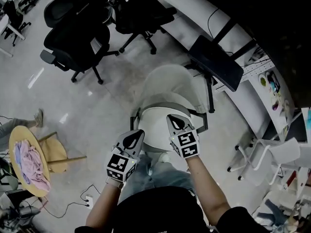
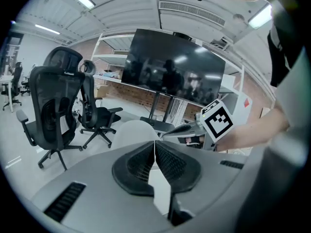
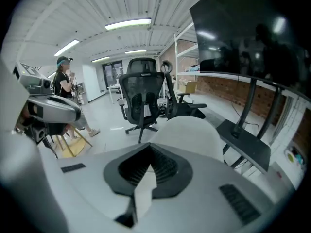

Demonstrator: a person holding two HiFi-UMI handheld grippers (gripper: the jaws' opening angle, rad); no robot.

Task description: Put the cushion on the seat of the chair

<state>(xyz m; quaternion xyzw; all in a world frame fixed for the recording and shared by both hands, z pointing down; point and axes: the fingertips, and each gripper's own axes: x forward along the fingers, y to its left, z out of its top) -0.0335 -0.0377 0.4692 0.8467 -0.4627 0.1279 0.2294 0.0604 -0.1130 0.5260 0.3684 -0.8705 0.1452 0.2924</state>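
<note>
A white shell chair (image 1: 171, 84) stands just in front of me, and a pale oval cushion (image 1: 154, 123) seems to lie flat on its seat. Both grippers hover over the seat's near edge. My left gripper (image 1: 138, 132) is shut, its jaws meeting at the tips with nothing between them (image 2: 154, 143). My right gripper (image 1: 171, 117) is shut and empty too (image 3: 148, 147). The chair's rounded white back shows beyond the jaws in the left gripper view (image 2: 132, 130) and in the right gripper view (image 3: 194, 130). The jaws hide the seat in both gripper views.
Two black office chairs (image 1: 77, 42) (image 1: 141, 13) stand behind the white chair. The black base of a large screen's stand (image 1: 216, 62) lies to its right beside a long white desk (image 1: 233, 98). A round wooden stool with pink cloth (image 1: 29, 164) stands at left. A person (image 3: 63, 81) stands far off.
</note>
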